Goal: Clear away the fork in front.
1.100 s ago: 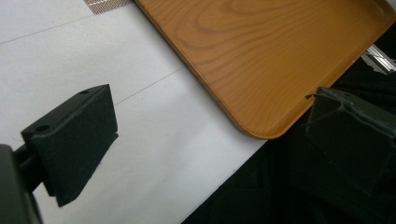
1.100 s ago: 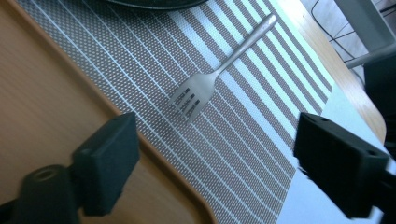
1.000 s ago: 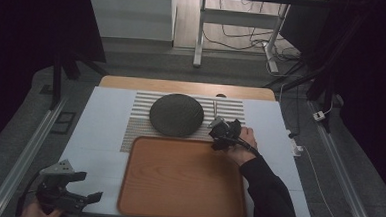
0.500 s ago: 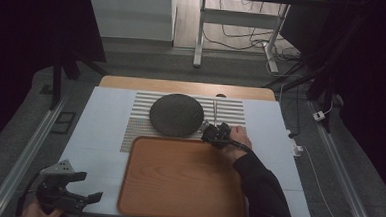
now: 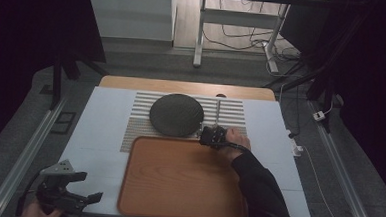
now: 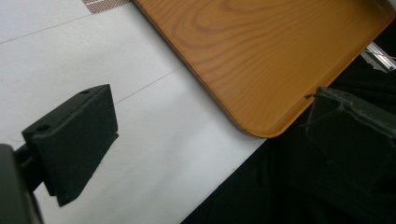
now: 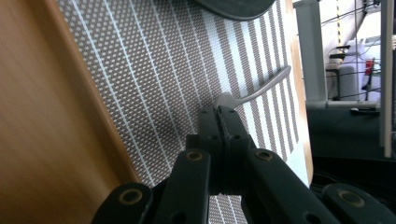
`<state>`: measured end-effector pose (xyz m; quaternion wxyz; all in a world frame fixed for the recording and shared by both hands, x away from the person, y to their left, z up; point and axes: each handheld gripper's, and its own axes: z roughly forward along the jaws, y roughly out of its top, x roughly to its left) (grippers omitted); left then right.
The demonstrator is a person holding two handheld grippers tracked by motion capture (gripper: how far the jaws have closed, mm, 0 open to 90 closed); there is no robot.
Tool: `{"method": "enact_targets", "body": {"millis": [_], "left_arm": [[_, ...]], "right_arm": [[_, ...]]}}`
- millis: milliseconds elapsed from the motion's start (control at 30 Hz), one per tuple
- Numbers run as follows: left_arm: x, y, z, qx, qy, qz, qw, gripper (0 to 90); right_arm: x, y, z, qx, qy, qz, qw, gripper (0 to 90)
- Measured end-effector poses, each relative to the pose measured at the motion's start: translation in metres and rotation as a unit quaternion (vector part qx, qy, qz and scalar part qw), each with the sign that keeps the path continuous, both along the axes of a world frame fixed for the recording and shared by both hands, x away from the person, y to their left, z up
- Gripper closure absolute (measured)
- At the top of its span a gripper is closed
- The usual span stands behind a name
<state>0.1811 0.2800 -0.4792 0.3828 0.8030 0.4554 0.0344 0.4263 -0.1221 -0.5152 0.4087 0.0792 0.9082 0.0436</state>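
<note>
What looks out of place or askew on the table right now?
Nothing stands out. The dark round plate sits flat on the striped placemat, the wooden tray lies square and bare, and the right claw is shut on the end of a pale utensil beside the plate. No spills or damage show.

My wooden tray (image 5: pixel 182 180) is orange-brown with grain lines, the placemat (image 7: pixel 159 74) under the dark grey round plate (image 5: pixel 175 114) is brown with white stripes, the utensil (image 7: pixel 254 91) is silver, and my grippers' jaws are black.
</note>
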Motion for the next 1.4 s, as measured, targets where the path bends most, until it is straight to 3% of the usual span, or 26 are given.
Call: {"method": "enact_targets", "body": {"millis": [33,67,300,567,667,1067,1233,1400], "left_arm": [[0.000,0.000,0.000,0.000,0.000,0.000,1.0000,2.0],[0.000,0.000,0.000,0.000,0.000,0.000,1.0000,2.0],[0.000,0.000,0.000,0.000,-0.001,0.000,1.0000,2.0],[0.000,0.000,0.000,-0.001,-0.002,0.000,1.0000,1.9],[0.000,0.000,0.000,-0.001,-0.002,0.001,1.0000,1.9],[0.000,0.000,0.001,0.002,-0.003,0.002,1.0000,1.9],[0.000,-0.001,0.001,0.003,-0.003,0.001,1.0000,1.9],[0.000,0.000,0.001,0.001,-0.003,0.002,1.0000,1.9]], "right_arm": [[-0.001,0.000,0.002,0.006,-0.007,-0.004,1.0000,89.8],[-0.001,-0.002,0.004,0.011,0.002,0.000,0.9999,89.8],[-0.008,-0.007,0.021,0.051,0.007,-0.010,0.9986,89.9],[-0.022,-0.008,0.031,0.088,0.022,0.005,0.9959,89.9],[-0.033,-0.007,0.037,0.114,0.030,0.015,0.9929,89.9],[-0.053,-0.009,0.049,0.146,0.044,0.032,0.9878,89.9],[-0.059,-0.013,0.055,0.167,0.052,0.033,0.9841,89.9],[-0.066,-0.019,0.063,0.196,0.062,0.033,0.9782,89.9]]}}
